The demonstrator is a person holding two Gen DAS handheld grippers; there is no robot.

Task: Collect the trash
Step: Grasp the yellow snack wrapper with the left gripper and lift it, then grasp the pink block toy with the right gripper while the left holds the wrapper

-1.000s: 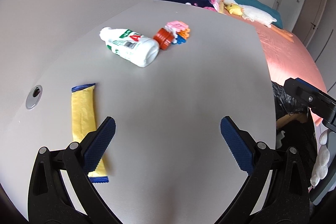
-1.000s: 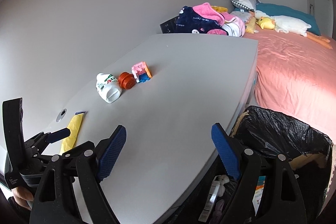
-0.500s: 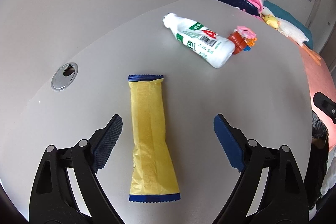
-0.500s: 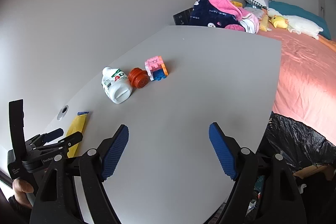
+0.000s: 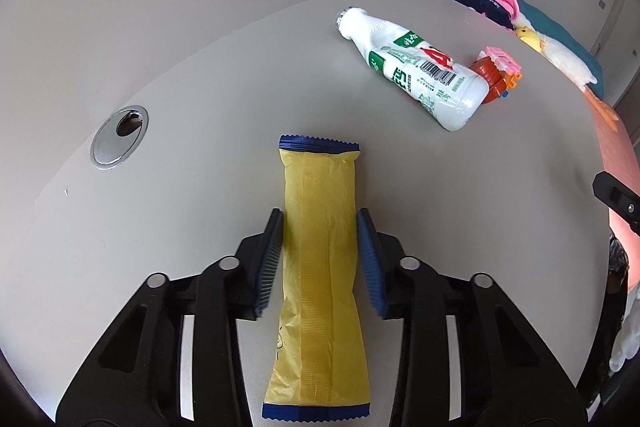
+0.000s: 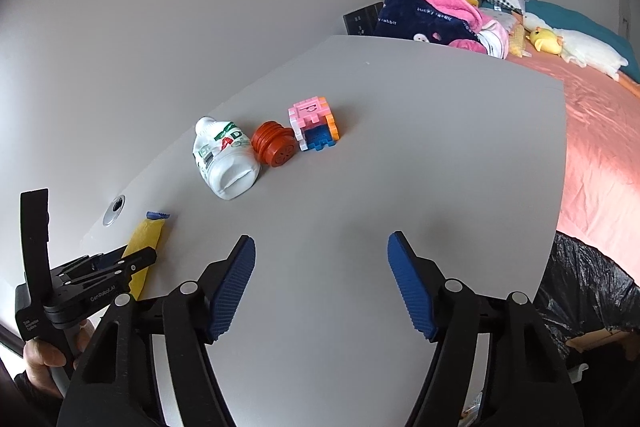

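A yellow snack wrapper [image 5: 320,267] with blue ends lies flat on the grey table [image 5: 200,107]. My left gripper [image 5: 320,255] straddles its middle, blue pads touching or nearly touching both edges. The wrapper also shows in the right wrist view [image 6: 145,243], partly hidden by the left gripper [image 6: 108,265]. A white plastic bottle [image 5: 416,67] lies on its side further back, also seen in the right wrist view [image 6: 224,159]. My right gripper [image 6: 320,283] is open and empty above the table.
A red ribbed cap [image 6: 275,143] and a pink block toy [image 6: 314,123] sit beside the bottle. A metal cable grommet [image 5: 119,137] is left of the wrapper. A black trash bag [image 6: 588,291] hangs at the table's right edge. A bed with clothes [image 6: 432,15] lies beyond.
My left gripper has moved left over the wrapper, lowered, and narrowed from wide open to close around it. My right gripper has moved a little forward over the table, still open.
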